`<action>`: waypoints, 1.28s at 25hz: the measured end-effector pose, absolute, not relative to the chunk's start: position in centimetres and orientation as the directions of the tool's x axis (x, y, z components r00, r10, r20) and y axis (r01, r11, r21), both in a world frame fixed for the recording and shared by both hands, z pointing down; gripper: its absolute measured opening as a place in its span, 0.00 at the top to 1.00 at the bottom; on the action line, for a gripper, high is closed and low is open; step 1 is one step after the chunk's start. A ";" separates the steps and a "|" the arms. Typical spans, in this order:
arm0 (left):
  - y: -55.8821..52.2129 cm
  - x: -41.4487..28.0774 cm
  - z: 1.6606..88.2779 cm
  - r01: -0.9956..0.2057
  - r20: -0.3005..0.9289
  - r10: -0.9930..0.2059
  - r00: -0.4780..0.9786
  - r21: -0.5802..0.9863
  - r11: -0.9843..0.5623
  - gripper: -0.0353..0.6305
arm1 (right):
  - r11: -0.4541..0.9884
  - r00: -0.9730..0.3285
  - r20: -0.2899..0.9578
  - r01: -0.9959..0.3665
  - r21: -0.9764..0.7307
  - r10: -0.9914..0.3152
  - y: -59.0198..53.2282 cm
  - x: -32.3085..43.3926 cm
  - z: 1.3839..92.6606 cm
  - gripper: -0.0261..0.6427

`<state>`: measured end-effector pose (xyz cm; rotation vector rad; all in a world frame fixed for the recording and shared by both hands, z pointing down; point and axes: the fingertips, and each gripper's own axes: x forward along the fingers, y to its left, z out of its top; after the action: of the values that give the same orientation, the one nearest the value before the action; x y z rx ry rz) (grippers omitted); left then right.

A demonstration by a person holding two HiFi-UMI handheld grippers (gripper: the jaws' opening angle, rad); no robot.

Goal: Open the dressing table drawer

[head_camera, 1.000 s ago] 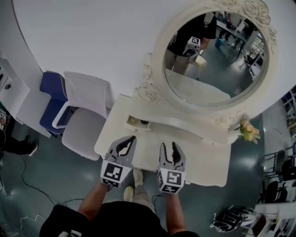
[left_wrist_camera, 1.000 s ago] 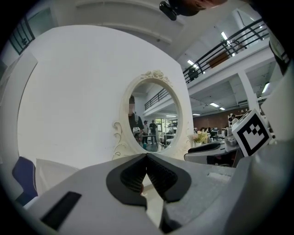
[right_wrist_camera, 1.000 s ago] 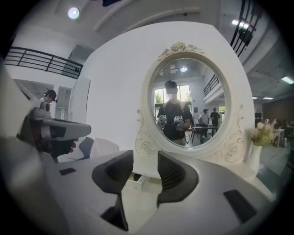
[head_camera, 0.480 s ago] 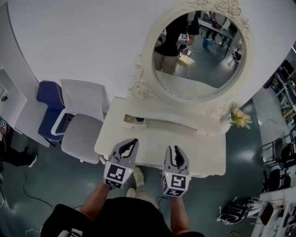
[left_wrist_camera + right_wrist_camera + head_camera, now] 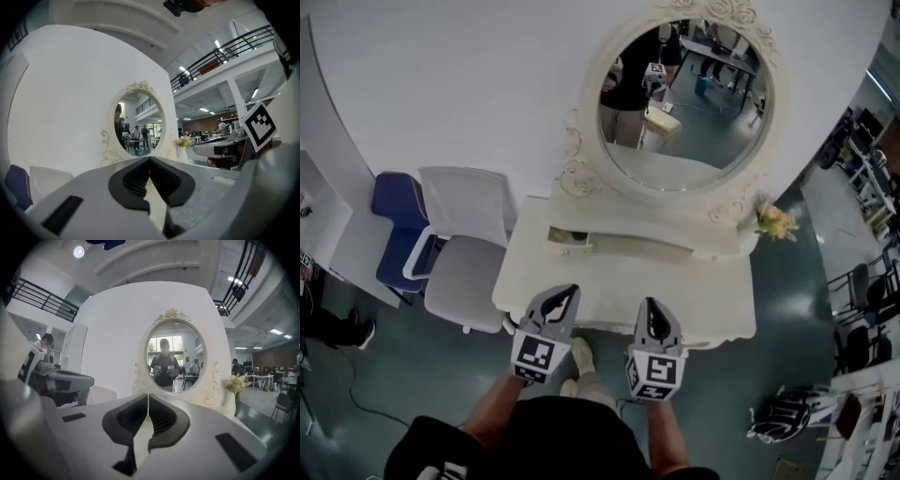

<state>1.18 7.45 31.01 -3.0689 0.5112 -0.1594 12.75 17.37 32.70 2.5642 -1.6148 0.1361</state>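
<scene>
The cream dressing table (image 5: 619, 281) stands against the white wall under an oval mirror (image 5: 684, 103). A small drawer (image 5: 569, 238) at the left end of its raised shelf is pulled partly out. Both grippers hover side by side over the table's front edge, pointing at the mirror and touching nothing. My left gripper (image 5: 572, 291) is shut, its tips meeting (image 5: 150, 158) with nothing between them. My right gripper (image 5: 651, 302) is closing; its tips come together (image 5: 148, 394) on nothing.
A white chair (image 5: 464, 253) and a blue chair (image 5: 394, 225) stand left of the table. A vase of flowers (image 5: 775, 222) sits on the table's right end. The mirror (image 5: 174, 357) reflects the person with both grippers. Chairs and desks fill the room at right.
The right gripper's jaws went from wide apart to closed. Both grippers drew back from over the tabletop to its front edge, and the table now sits farther up in the head view.
</scene>
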 end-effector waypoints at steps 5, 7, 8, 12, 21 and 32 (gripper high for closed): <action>8.0 0.3 30.8 -0.325 0.093 -0.329 0.940 -0.051 -0.944 0.94 | -0.434 0.435 0.142 -0.900 0.038 -0.889 18.0 12.0 32.5 0.96; 8.3 0.2 30.6 -0.325 0.091 -0.329 0.940 -0.055 -0.944 0.94 | -0.434 0.434 0.145 -0.900 0.035 -0.889 18.1 11.9 32.5 0.97; 8.4 0.2 30.6 -0.326 0.090 -0.329 0.940 -0.055 -0.944 0.94 | -0.433 0.433 0.147 -0.901 0.032 -0.889 18.1 11.8 32.5 0.97; 8.5 0.0 30.5 -0.330 0.088 -0.334 0.938 -0.055 -0.942 0.94 | -0.427 0.428 0.149 -0.903 0.037 -0.892 18.3 11.7 32.8 0.97; 8.3 -0.3 30.6 -0.338 0.090 -0.342 0.935 -0.059 -0.939 0.94 | -0.406 0.407 0.146 -0.913 0.038 -0.902 17.9 11.2 32.7 0.97; 8.0 -0.9 30.4 -0.348 0.089 -0.353 0.932 -0.060 -0.935 0.94 | -0.389 0.391 0.134 -0.920 0.039 -0.911 17.1 10.5 32.0 0.97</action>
<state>-0.93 7.98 30.38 -3.0453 0.5527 -0.1530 10.46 17.13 32.00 2.5291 -1.6711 0.1379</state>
